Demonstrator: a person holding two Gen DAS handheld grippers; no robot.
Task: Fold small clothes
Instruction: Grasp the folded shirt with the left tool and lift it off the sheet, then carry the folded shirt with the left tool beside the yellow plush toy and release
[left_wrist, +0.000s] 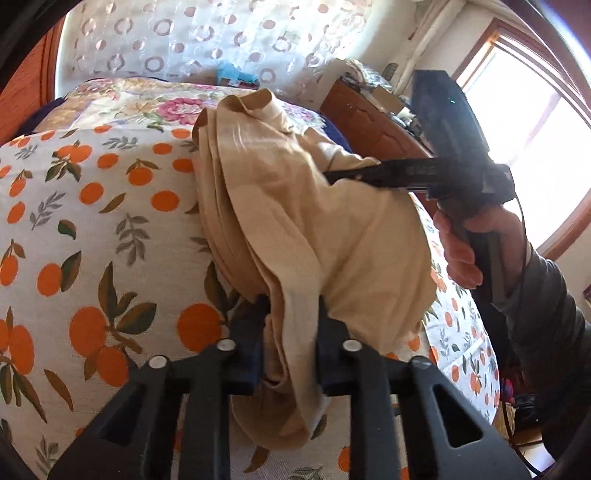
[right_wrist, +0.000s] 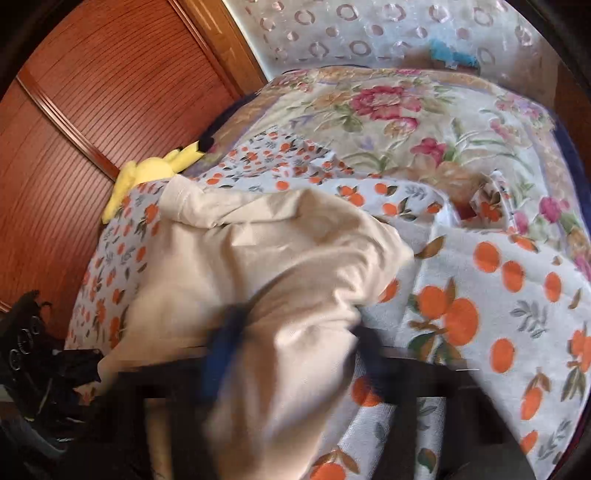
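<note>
A small beige garment (left_wrist: 295, 221) hangs bunched over the orange-print bedsheet (left_wrist: 92, 221). My left gripper (left_wrist: 291, 314) is shut on its lower folds, cloth pinched between the blue pads. My right gripper (left_wrist: 343, 175) shows in the left wrist view, shut on the garment's right edge, held by a hand (left_wrist: 461, 251). In the right wrist view, blurred by motion, the garment (right_wrist: 258, 266) drapes over the right gripper (right_wrist: 295, 332), whose fingers close on the cloth. The left gripper's body (right_wrist: 37, 350) shows at the far left.
A floral quilt (right_wrist: 406, 122) covers the far bed. A yellow plush toy (right_wrist: 155, 173) lies by the wooden wardrobe (right_wrist: 92, 92). A wooden nightstand (left_wrist: 369, 122) with clutter and a bright window (left_wrist: 535, 129) are at the right. A patterned curtain (left_wrist: 203, 33) hangs behind.
</note>
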